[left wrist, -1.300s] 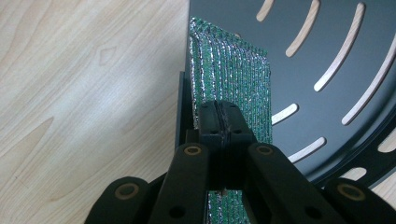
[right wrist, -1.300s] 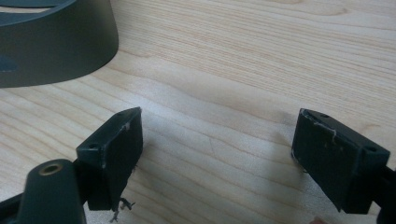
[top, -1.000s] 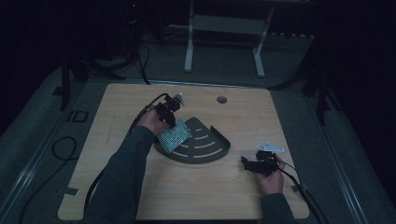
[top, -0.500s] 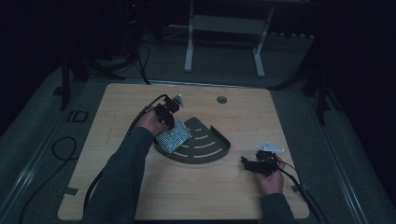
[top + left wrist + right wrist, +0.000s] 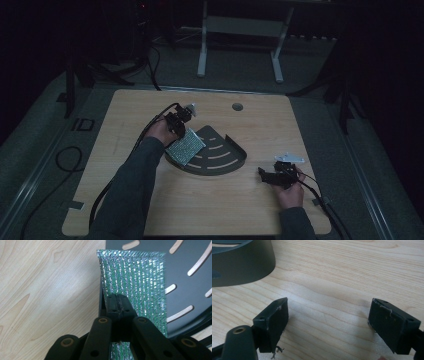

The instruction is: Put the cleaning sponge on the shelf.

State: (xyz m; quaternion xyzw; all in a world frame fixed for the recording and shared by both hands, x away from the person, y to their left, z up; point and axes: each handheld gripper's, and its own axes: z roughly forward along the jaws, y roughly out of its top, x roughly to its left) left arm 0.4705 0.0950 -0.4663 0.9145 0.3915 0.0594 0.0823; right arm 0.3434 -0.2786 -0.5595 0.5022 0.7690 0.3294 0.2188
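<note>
- high view: pale wooden table top (image 5: 150,220) with a small round hole (image 5: 237,106) near its far edge, seen in dim light.
- near the middle of it, a dark grey fan-shaped metal tray (image 5: 227,159) with curved slots and a raised rim along its curved side.
- over the tray's left edge, a glittering silver-green woven mesh pad (image 5: 185,147), part above the tray, part above the wood.
- at the pad's far end, left gripper (image 5: 179,123), held in a hand with a dark sleeve coming up from the bottom of the view, cable trailing back along the forearm.
- left gripper view: black jaws clenched on the near end of the mesh pad (image 5: 137,282), pads pressed together with the fabric pinched between them; pad stretching away over the tray's straight edge, wood grain at the left, slots of the tray (image 5: 190,255) at the right.
- high view again: right gripper (image 5: 265,175) low over the table, well apart from the pad, just off the tray's right corner, pointing left.
- right gripper view: jaws spread wide, nothing between them but bare wood; curved wall of the tray (image 5: 242,265) at the upper left.
</note>
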